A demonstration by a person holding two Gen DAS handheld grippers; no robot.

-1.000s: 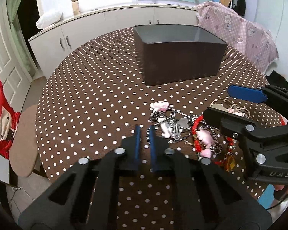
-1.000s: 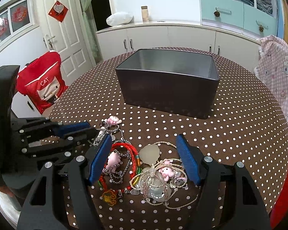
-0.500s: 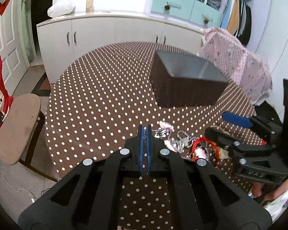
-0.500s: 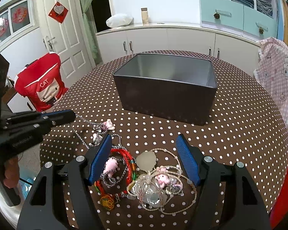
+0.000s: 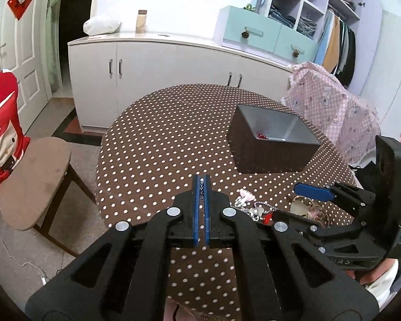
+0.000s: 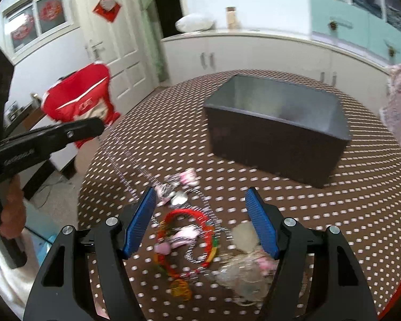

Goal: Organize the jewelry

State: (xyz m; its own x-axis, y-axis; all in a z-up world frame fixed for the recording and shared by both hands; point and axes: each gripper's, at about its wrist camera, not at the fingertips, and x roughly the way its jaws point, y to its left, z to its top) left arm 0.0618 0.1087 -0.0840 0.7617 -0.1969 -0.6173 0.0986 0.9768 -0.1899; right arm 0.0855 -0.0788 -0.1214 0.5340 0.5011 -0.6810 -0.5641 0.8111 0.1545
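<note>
My left gripper [image 5: 201,180] is shut on a silver chain [image 5: 201,187] and holds it raised above the dotted table [image 5: 160,139]. In the right wrist view the left gripper [image 6: 99,125] is at the left, and the chain [image 6: 125,171] runs taut down to its pink charm [image 6: 185,178] at the jewelry pile. My right gripper [image 6: 200,211] is open above the pile: a red cord bracelet [image 6: 197,216], pink charms and a pale beaded tangle [image 6: 251,270]. The dark box [image 6: 275,133] stands behind, with something small and red inside [image 5: 262,136].
A stool [image 5: 32,182] and a red chair cover [image 5: 0,123] stand left of the table. White cabinets [image 5: 152,61] run along the far wall. A pink checked cloth [image 5: 331,101] hangs over a chair at the right.
My left gripper closed on the chain and lifted up and to the left, pulling it taut out of the pile. The right gripper stayed open and rose a little above the pile.
</note>
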